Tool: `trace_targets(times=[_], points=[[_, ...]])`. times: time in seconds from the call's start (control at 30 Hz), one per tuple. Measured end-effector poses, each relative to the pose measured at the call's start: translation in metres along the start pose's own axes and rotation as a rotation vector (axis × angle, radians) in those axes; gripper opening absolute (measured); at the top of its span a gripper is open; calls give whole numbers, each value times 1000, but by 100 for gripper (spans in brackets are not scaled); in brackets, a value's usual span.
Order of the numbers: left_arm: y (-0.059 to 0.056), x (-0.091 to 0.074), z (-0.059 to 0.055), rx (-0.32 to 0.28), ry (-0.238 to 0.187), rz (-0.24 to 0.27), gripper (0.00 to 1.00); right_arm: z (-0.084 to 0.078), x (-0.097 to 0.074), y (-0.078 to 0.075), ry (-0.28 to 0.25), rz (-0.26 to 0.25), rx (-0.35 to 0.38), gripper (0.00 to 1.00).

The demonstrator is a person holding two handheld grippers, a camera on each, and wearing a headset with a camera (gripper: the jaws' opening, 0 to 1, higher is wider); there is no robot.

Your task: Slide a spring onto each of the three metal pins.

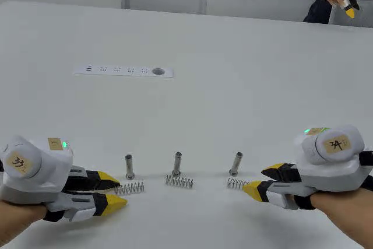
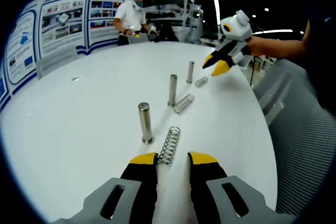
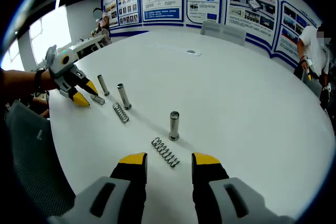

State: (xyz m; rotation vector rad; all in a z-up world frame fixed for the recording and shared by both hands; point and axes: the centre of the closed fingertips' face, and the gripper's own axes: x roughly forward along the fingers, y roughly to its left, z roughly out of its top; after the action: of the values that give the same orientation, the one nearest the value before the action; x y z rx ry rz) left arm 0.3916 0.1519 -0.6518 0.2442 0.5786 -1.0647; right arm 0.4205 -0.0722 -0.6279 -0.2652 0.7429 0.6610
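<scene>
Nothing was threaded yet on the wide white table [image 1: 245, 45]
Left of the middle short steel pin [image 1: 176, 164] sat the left white-and-black, yellow-tipped gripper [image 1: 119, 189], right of it the right gripper [image 1: 256, 181], both spread and empty; the thin wire coil spring [image 1: 179, 181] lay just in front of that pin. It looked light, springy, apt to roll or squash, so a gentle pinch across its middle coils seemed best. Gripper tags [image 1: 337, 143] seemed to read 33 and 34

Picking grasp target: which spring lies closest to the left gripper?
The leftmost spring in the head view, lying just off the tips of the left gripper. The middle spring sits farther along, and the right spring lies by the right gripper.
</scene>
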Motion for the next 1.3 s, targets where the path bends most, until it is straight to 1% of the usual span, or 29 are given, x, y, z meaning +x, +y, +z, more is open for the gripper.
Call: trace_targets(times=[0.07, 0.17, 0.3, 0.5, 0.63, 0.7, 0.83, 0.97, 1.0, 1.1, 1.13, 1.2, 1.23, 1.3], points=[[-2, 1, -1, 10, 6, 0, 22, 0, 0, 0, 0, 1, 0, 35], [-1, 3, 0, 25, 5, 2, 19, 0, 0, 0, -3, 0, 1, 35], [-1, 4, -1, 46, 12, -4, 13, 1, -1, 0, -7, -1, 2, 35], [-1, 4, -2, 73, 22, -5, 11, 5, -3, 3, -16, 4, -7, 34], [-3, 5, -2, 93, 31, -6, 11, 8, -3, 11, -18, 21, -31, 33], [-7, 4, -1, 107, 36, -13, 10, 9, -4, 16, -21, 38, -41, 32], [-15, 3, 5, 125, 28, -30, 10, 8, -6, 25, -18, 64, -60, 31], [-24, 1, 11, 136, 13, -44, 10, 9, -8, 38, -26, 115, -63, 31], [-27, 1, 13, 142, 8, -52, 10, 10, -8, 46, -31, 155, -66, 30], [-35, 0, 18, 160, -1, -67, 10, 14, -9, 61, -40, 208, -85, 30], [-39, 0, 21, 168, -6, -75, 10, 16, -9, 67, -47, 233, -92, 30], [-41, 0, 24, 176, -13, -82, 10, 19, -9, 76, -55, 266, -100, 30], [-44, 0, 27, 180, -21, -88, 10, 22, -10, 83, -60, 294, -107, 30], [-48, 0, 31, 184, -35, -97, 10, 25, -11, 94, -71, 334, -113, 30]])
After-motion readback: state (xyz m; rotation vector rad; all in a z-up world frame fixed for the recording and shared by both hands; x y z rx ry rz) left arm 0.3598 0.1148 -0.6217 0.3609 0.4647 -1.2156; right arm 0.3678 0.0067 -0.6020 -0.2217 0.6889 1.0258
